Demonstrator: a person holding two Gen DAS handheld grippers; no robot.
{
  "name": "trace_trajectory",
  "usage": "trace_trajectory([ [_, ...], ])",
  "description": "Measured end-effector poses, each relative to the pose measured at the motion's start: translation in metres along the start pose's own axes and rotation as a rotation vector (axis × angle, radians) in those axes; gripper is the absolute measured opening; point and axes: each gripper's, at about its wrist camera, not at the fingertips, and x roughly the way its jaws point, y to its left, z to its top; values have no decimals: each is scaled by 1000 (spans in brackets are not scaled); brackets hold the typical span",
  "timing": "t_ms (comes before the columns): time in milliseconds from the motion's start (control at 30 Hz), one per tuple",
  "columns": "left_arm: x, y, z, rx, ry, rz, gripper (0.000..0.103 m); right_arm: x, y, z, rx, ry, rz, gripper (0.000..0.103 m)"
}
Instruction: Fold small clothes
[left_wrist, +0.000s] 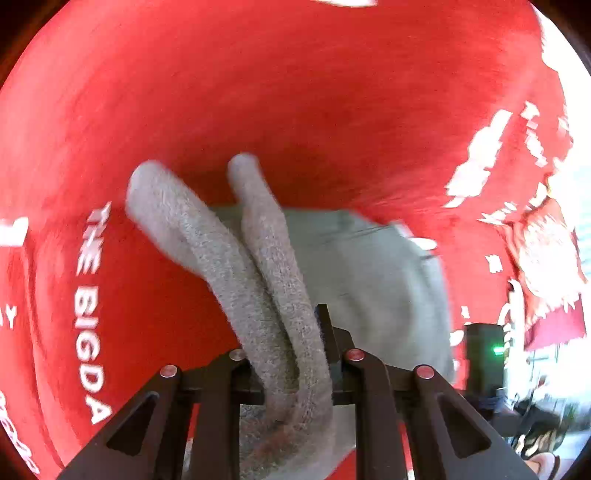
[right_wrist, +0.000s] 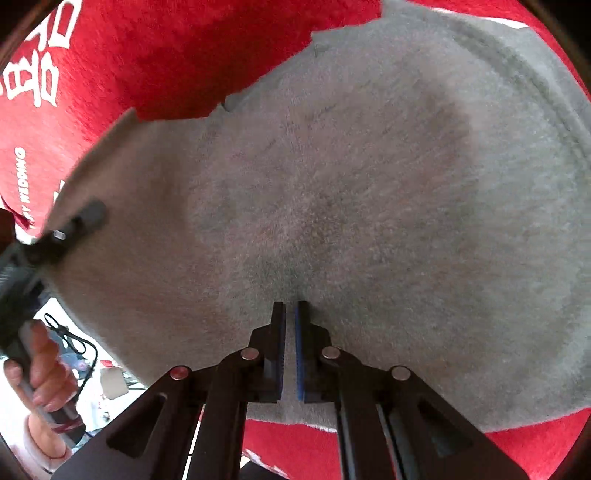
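Left hand-held gripper (left_wrist: 295, 369) pinching grey fleece garment (left_wrist: 369, 280) edge.
Right hand-held gripper (right_wrist: 290, 314) pressed together on the garment; fold step, carry edge across next.

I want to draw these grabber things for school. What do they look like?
Both are black, with angular linkage arms that have triangle-shaped holes and round silver rivets. The right gripper has blue ridged pads on its straight fingers. The left gripper has the same black frame. The handle is dark, with a thin black cable looping beside it.
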Motion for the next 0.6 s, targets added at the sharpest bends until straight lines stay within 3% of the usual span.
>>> trace_trajectory([
  [133,14,-67,21,109,-5,-57,20,-39,-21,-1,68,-79,36,5],
  [300,66,-138,24,229,49,-75,20,-83,-68,-5,183,-176,77,8],
  [467,133,-163,6,224,172,-52,21,-95,-115,-14,286,-203,76,11],
  [600,153,-170,-6,251,201,10,22,-95,-135,-21,342,-218,158,11],
])
